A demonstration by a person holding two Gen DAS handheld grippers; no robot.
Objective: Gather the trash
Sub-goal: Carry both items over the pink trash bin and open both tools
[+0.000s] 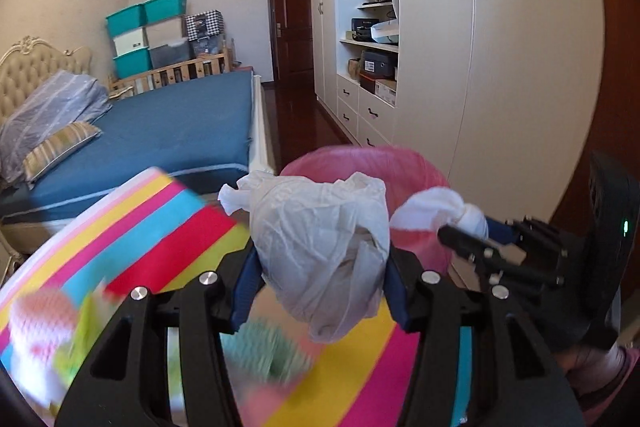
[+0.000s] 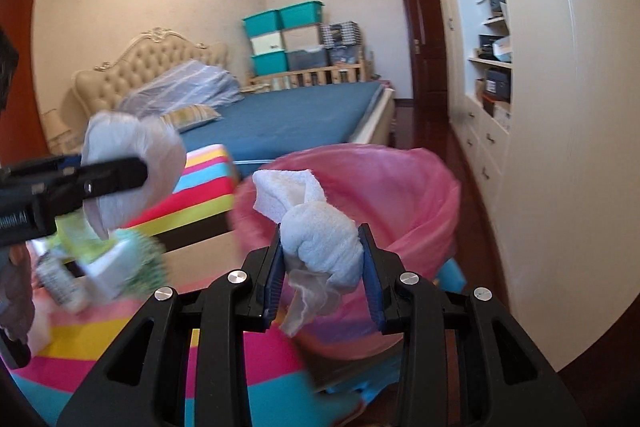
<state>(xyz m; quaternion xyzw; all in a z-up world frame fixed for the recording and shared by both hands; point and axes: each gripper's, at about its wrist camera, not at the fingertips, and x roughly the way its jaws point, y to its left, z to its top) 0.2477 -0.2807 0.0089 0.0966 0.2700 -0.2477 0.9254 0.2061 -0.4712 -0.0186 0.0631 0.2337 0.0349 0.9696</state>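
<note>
My left gripper (image 1: 320,267) is shut on a crumpled white plastic bag (image 1: 320,235), held above the striped table, just before the pink-lined trash bin (image 1: 400,163). My right gripper (image 2: 322,259) is shut on a twisted white paper towel (image 2: 316,235), held at the near rim of the pink-lined trash bin (image 2: 420,187). The right gripper with its towel (image 1: 464,219) also shows in the left wrist view, at the bin's right side. The left gripper with its bag (image 2: 132,167) shows at the left in the right wrist view.
A striped tablecloth (image 1: 172,227) covers the table, with blurred items on it: a white box (image 2: 112,267), green packaging (image 2: 80,239) and a small bottle (image 2: 60,279). A blue bed (image 1: 172,123) lies behind. White wardrobes (image 1: 520,67) stand at the right.
</note>
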